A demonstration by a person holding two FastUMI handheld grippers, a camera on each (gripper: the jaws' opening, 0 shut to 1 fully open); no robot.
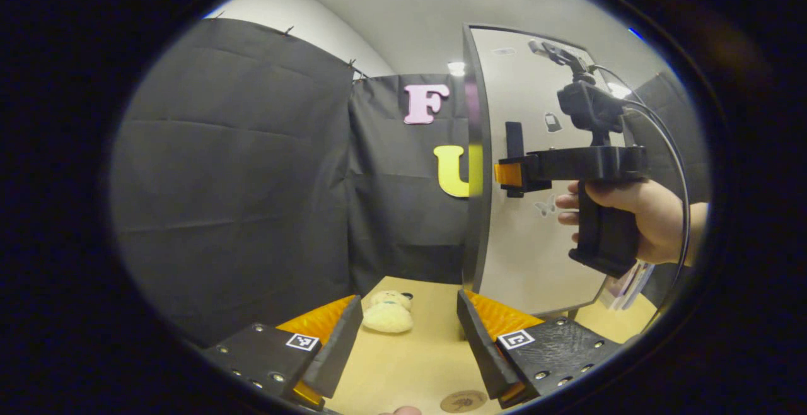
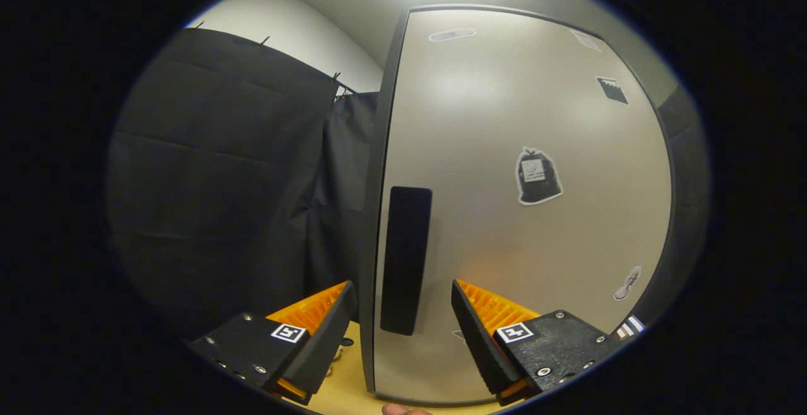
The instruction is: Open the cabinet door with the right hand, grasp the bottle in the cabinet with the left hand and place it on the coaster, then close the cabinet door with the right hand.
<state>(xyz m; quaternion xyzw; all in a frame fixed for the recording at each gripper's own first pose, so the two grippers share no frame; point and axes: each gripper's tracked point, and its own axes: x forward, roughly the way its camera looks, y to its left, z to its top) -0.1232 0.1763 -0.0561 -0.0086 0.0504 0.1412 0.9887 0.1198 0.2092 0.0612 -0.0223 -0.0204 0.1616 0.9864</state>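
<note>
A tall grey cabinet door (image 1: 536, 245) stands on the wooden table at the right, and it looks shut, hiding the inside. Its black vertical handle (image 2: 405, 257) sits near the door's left edge. My right gripper (image 2: 403, 286) is open, with one finger on each side of the handle and not pressing on it. In the left gripper view a hand holds that right gripper (image 1: 512, 175) level, its tip at the handle (image 1: 514, 139). My left gripper (image 1: 410, 304) hangs open and empty low over the table. A round brown coaster (image 1: 463, 400) lies just below it.
A small cream plush toy (image 1: 388, 313) lies on the wooden table (image 1: 403, 364) between my left fingers, farther back. Black cloth walls close the left and rear. Something flat and striped (image 1: 624, 286) leans by the cabinet's right side. Stickers dot the door.
</note>
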